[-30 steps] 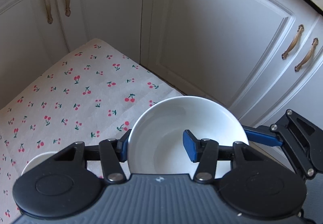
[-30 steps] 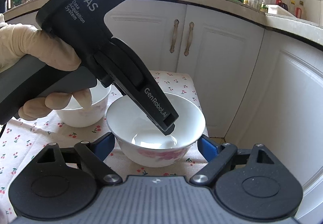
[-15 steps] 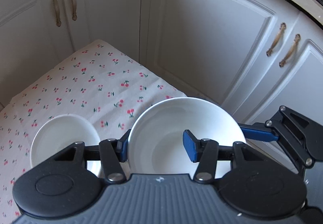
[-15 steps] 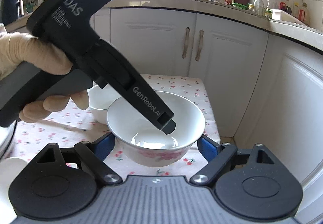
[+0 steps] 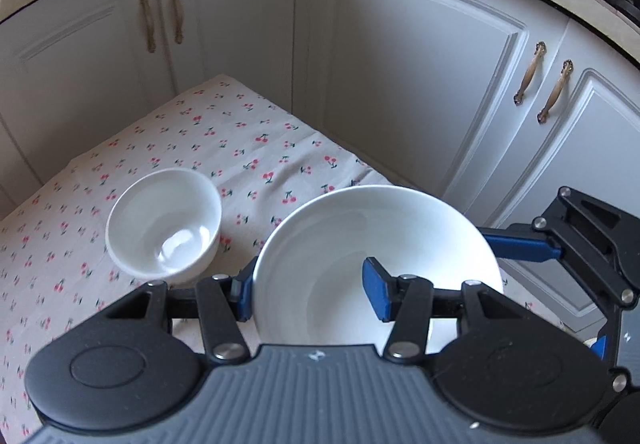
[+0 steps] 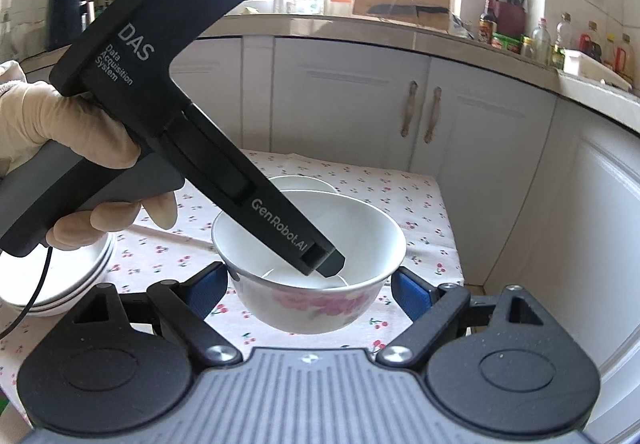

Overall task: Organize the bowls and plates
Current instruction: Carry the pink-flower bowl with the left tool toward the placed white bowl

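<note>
A white bowl [image 5: 376,244] with pink flowers on its outside [image 6: 312,304] hangs in the air above the cherry-print tablecloth [image 5: 240,143]. My left gripper [image 5: 310,294] is shut on its near rim, one blue pad inside and one outside. In the right wrist view that left gripper [image 6: 320,262] reaches down into the bowl, held by a gloved hand [image 6: 40,123]. My right gripper [image 6: 310,288] spans the bowl, a blue pad against each side. One of the right gripper's fingers [image 5: 520,246] meets the bowl's right edge in the left wrist view.
A smaller white bowl [image 5: 164,224] stands on the cloth to the left, and shows behind the held bowl [image 6: 304,181]. A stack of white dishes [image 6: 60,284] sits at the left. White cabinet doors [image 5: 400,83] close in the table's far side and right side.
Both grippers have risen and shifted with the bowl held between them. The table has dropped away. The smaller bowl and the stack of dishes have come into view.
</note>
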A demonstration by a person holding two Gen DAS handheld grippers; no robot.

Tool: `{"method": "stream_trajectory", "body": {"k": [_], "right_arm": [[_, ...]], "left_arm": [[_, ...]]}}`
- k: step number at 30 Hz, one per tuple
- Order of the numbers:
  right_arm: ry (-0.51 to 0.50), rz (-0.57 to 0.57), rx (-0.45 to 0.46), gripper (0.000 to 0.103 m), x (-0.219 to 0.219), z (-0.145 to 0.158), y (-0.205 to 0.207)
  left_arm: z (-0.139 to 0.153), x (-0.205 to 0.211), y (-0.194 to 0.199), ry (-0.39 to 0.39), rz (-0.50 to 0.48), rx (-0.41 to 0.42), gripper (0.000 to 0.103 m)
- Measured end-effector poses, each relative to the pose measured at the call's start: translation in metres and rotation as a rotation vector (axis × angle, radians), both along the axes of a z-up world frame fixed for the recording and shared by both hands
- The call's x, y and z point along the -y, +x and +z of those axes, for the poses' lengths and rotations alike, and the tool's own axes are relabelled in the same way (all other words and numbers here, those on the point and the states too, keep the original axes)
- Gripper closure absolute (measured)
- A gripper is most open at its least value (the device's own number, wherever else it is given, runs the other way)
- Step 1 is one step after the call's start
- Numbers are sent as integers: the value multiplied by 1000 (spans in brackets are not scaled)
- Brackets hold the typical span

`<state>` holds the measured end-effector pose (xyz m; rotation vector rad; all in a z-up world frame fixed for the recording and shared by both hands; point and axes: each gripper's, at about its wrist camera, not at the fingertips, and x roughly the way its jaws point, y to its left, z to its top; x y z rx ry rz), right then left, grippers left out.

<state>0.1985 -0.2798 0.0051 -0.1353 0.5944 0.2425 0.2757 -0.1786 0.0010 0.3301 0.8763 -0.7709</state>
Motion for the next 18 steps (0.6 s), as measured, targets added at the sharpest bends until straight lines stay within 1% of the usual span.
{"method": "stream_trajectory", "body": {"k": [14, 18], "right_arm": [[0, 71, 7, 11, -31, 12, -32], [10, 90, 9, 11, -38, 14, -42]], "left_arm": [[12, -46, -41, -23, 52, 18, 51], [12, -61, -52, -47, 61, 25, 51]]}}
